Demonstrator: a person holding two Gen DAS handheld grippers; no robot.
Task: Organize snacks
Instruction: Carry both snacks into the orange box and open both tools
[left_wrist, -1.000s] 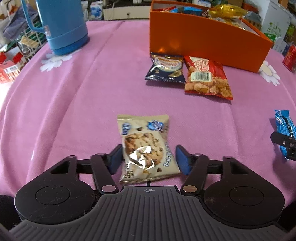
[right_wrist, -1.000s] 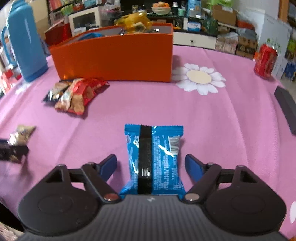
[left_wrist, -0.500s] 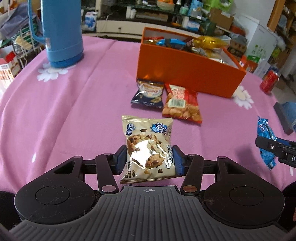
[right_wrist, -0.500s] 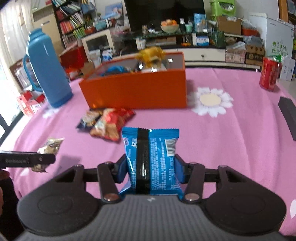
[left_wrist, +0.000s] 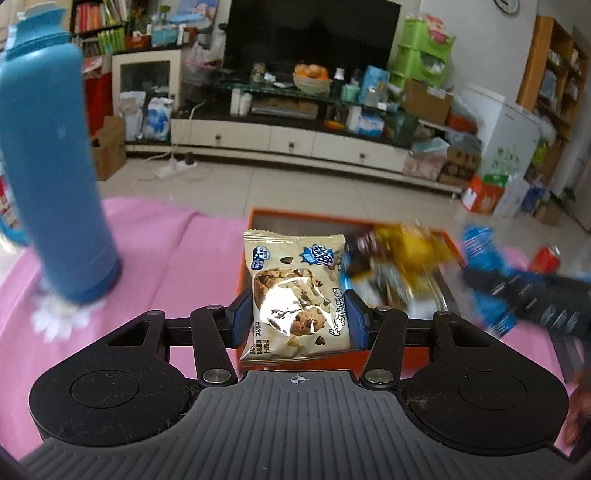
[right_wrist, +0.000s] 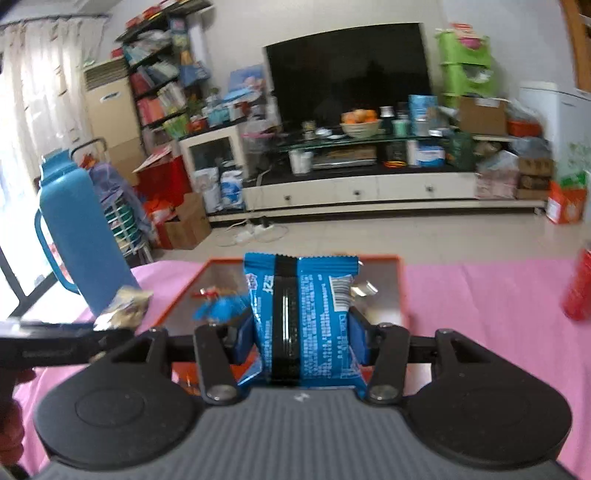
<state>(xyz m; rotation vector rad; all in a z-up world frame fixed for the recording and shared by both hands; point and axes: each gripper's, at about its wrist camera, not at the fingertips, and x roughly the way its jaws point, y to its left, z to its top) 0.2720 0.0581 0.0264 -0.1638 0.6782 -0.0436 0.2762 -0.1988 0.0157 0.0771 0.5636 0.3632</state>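
A cookie packet (left_wrist: 297, 295) is clamped in the left hand-held gripper (left_wrist: 295, 317), a blue packet (right_wrist: 303, 317) in the right hand-held gripper (right_wrist: 301, 341), the orange box (left_wrist: 258, 218) lying just ahead below both.

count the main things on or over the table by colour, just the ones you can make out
blue: 2, flask, snack pack in the right gripper
beige: 1, cookie pack in the left gripper
orange: 1, box
red: 1, can
total: 5
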